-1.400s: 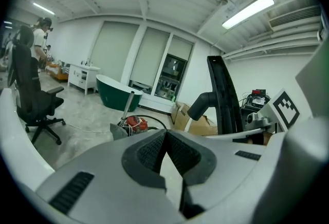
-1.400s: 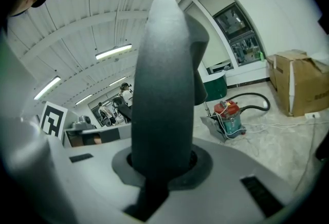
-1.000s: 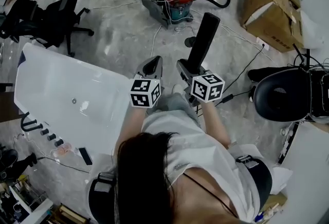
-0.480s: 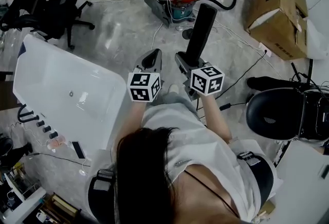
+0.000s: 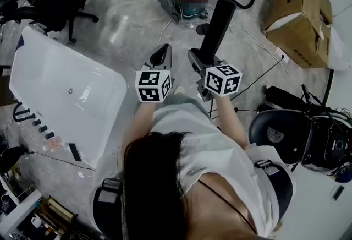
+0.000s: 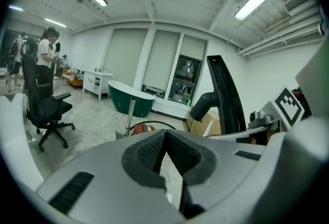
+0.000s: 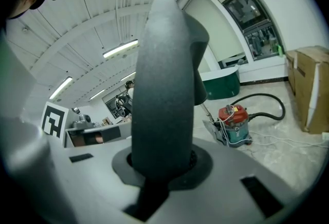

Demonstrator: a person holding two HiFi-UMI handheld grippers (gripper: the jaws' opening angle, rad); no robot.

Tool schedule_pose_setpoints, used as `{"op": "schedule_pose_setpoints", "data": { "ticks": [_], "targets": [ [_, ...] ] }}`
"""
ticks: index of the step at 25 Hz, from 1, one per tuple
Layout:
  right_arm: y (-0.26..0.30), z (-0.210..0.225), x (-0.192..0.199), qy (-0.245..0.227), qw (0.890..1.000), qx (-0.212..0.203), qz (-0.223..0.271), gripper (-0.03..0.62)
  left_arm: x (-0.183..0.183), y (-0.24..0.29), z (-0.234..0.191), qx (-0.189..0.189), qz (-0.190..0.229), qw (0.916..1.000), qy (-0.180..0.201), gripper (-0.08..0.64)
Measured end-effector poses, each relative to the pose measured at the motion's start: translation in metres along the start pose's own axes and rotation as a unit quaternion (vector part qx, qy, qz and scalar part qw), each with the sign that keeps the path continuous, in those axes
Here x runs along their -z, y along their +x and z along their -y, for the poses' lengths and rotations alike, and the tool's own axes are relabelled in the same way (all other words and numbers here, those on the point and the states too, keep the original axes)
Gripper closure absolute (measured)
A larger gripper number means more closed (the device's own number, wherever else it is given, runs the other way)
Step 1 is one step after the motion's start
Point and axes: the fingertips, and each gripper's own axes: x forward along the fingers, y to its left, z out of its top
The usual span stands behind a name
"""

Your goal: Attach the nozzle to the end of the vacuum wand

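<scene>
Right gripper clamped on the base of a long black plastic nozzle, which sticks out above the grey stone floor. Left gripper just beside it, jaws together, empty. Red canister vacuum and its silver metal wand stand on the floor ahead.

Left gripper — fingers together, black nozzle to the right

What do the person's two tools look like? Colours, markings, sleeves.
Left tool and right tool: grey moulded bodies tapering forward, black textured pads. Each carries a white cube with black square markers, left cube and right cube. No cables seen on them. The person wears a white short-sleeved top.
</scene>
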Motion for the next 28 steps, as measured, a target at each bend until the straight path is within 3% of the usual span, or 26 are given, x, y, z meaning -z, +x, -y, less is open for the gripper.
{"op": "schedule_pose_setpoints", "data": {
  "ticks": [21, 28],
  "targets": [
    [0.033, 0.021, 0.000, 0.043, 0.999, 0.011, -0.009, 0.541, -0.020, 0.013, -0.030, -0.016, 0.029, 0.9992, 0.021, 0.557],
    [0.058, 0.031, -0.028, 0.056, 0.998, 0.003, 0.008, 0.541, -0.033, 0.038, -0.062, -0.016, 0.023, 0.9994, 0.019, 0.557]
  ]
}}
